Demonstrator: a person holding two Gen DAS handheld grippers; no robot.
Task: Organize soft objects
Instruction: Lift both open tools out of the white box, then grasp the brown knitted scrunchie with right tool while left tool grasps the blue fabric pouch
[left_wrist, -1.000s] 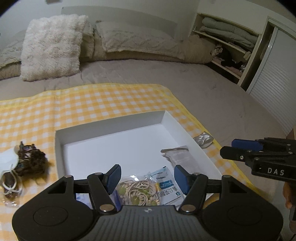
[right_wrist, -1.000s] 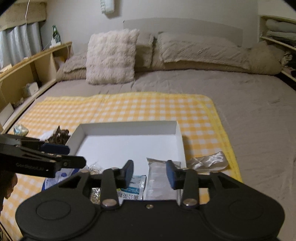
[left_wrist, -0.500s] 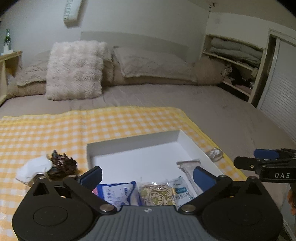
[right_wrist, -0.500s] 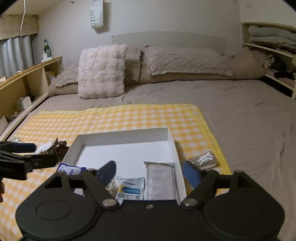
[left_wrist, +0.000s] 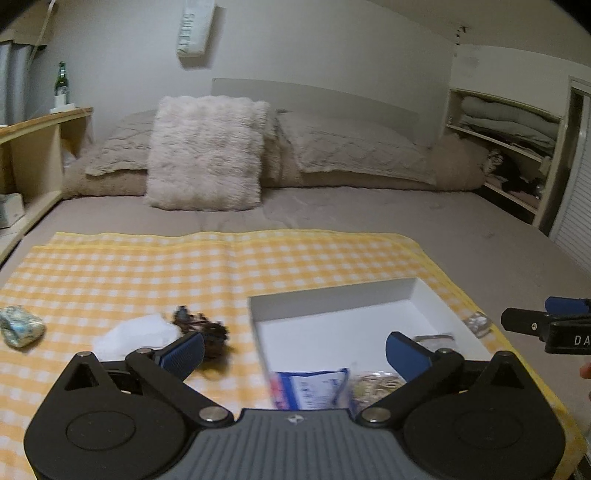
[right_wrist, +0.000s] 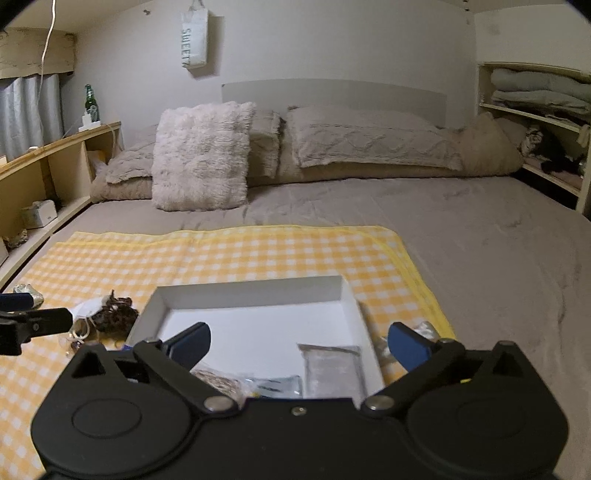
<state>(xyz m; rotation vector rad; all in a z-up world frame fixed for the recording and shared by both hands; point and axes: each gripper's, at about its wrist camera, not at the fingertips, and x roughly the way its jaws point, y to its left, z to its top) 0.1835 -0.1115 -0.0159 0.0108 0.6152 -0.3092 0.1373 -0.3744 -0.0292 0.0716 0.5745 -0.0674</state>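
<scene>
White box: the shallow white cardboard box (right_wrist: 255, 295) sits low in the middle of the right wrist view on the yellow-and-white checked cloth (left_wrist: 155, 266); its far half is bare.
Already boxed: a blue-and-white printed sachet (left_wrist: 308, 387), a clear bag of pale rubber bands (left_wrist: 373, 382) and a flat clear plastic packet (right_wrist: 330, 369) lie along the box's near edge.
Not yet boxed: a dark brown tangled hair piece (left_wrist: 205, 334) touching a white soft mask (left_wrist: 135, 332) left of the box; a small crumpled silvery-green wrapper (left_wrist: 20, 326) at the far left edge of the left wrist view; a small clear crinkled packet (left_wrist: 478, 321) just outside the box's right wall.
Left gripper (left_wrist: 293, 349): blue pads spread wide, holding nothing.
Right gripper (right_wrist: 299, 341): likewise spread wide and empty, above the box's near end.
Step in hand: judged to be between placements, both tools free and picking the next item.
Next move: probably the left gripper to the hair piece or mask, lower left in its view. These touch, so the pads must close on one alone, pinching low into the soft bulk.
Alternative: the right gripper could take the crinkled packet beside the right wall; it is thin, so approach flat.
</scene>
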